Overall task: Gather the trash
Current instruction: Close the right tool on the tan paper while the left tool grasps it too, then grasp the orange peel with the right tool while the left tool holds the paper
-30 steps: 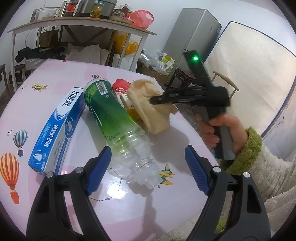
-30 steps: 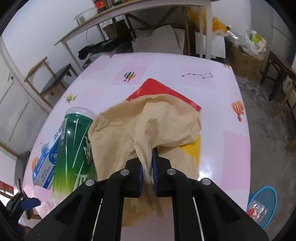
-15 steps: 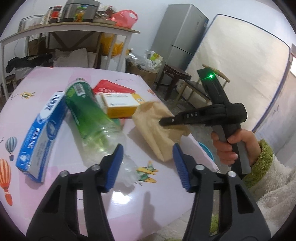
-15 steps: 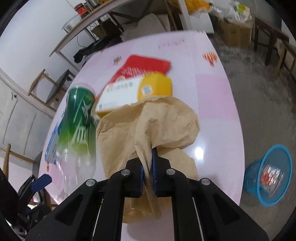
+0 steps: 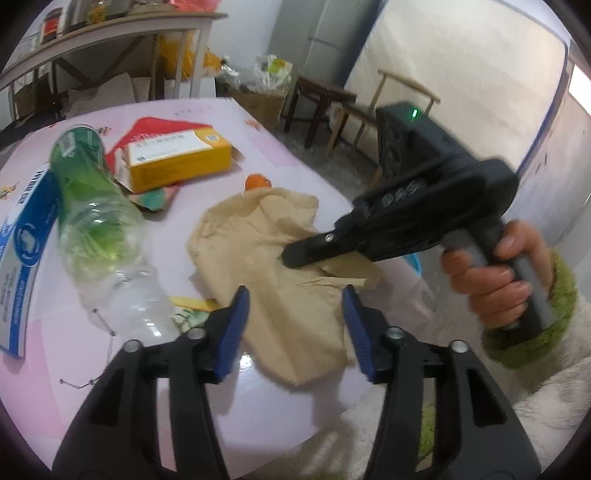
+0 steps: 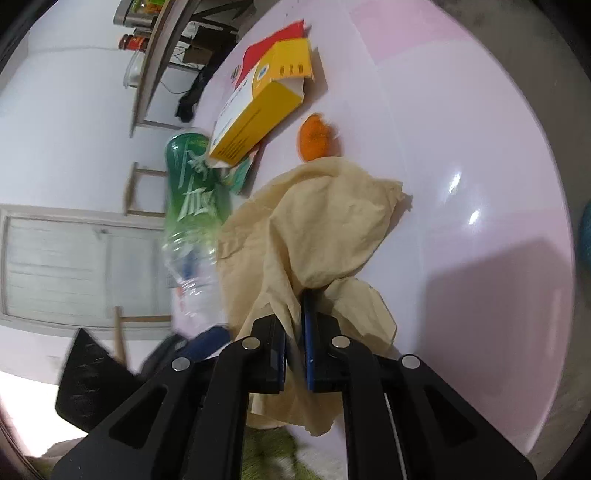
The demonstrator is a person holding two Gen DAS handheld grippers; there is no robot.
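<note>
Table (image 5: 92, 369): pink, I see trash across it
Bottle (image 5: 92, 221): green, on its side
Paper bag (image 5: 280, 280): crumpled tan, at table's near edge
Right gripper (image 6: 294, 354): I keep it clenched on the bag
Left gripper (image 5: 295, 332): jaws just eased wider, bag's corner between them, unpinched
Orange peel (image 6: 314, 138): beyond the bag

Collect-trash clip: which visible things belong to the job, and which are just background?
Job: beige paper clamped in right gripper; green bottle; yellow box; blue box; orange scrap.

Background: wooden chair, stool, shelf table.
</note>
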